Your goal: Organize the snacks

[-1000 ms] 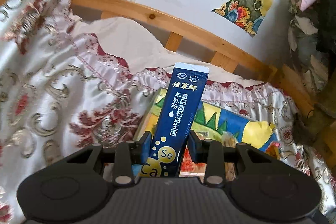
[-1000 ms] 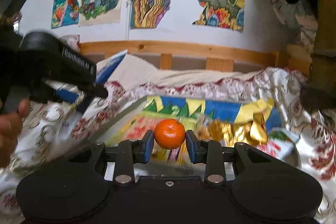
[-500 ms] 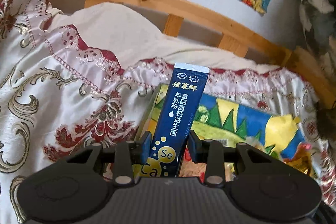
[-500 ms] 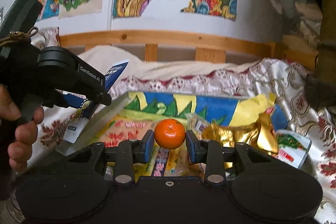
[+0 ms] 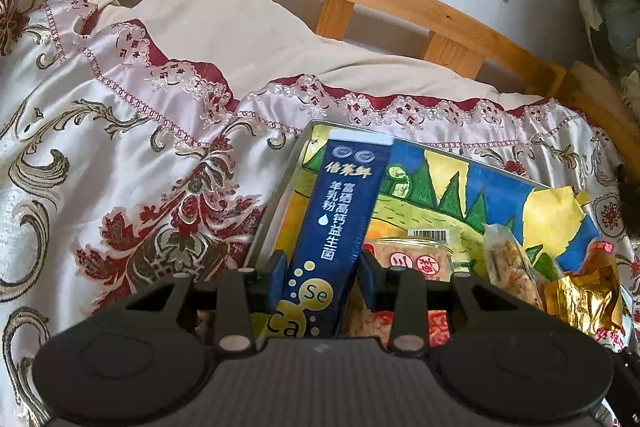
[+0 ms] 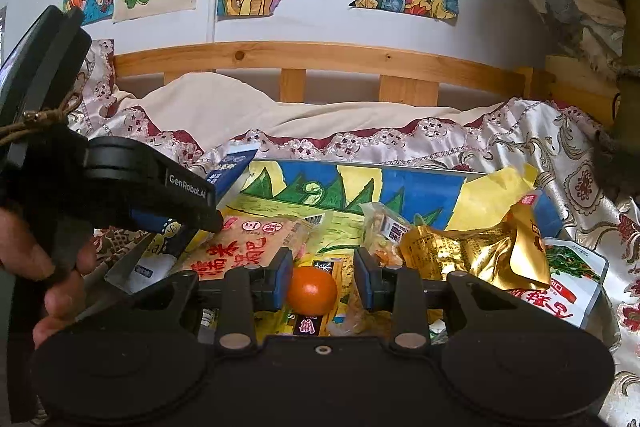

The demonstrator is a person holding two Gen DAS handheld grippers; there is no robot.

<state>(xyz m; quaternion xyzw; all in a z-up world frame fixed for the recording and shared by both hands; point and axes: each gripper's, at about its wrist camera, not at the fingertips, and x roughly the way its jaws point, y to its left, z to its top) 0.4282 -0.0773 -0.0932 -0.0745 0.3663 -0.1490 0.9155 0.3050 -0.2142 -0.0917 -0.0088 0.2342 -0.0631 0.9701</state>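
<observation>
Across a floral satin bedspread point(image 5: 120, 147), a picture-lined snack box point(image 5: 500, 187) is lying. The left gripper point(image 5: 323, 279), jaws just easing apart, is pinching a navy powder sachet point(image 5: 344, 211) over its corner. The right gripper point(image 6: 323, 283) is standing loose around a small orange tangerine point(image 6: 312, 289) inside.

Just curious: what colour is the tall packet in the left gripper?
Dark blue packet with white top edge and yellow bubbles; clearest in the left wrist view.

Your left hand-held gripper point(image 5: 322, 279) body covers the lower end of the sachet point(image 5: 340, 219), so its bottom is not visible. In the right wrist view, that gripper hides most of the sachet. The tray point(image 6: 592, 307) near edge is cut off behind the right hand-held gripper point(image 6: 322, 279). Small print on the gold packet point(image 6: 472, 255) is too small to read.
</observation>
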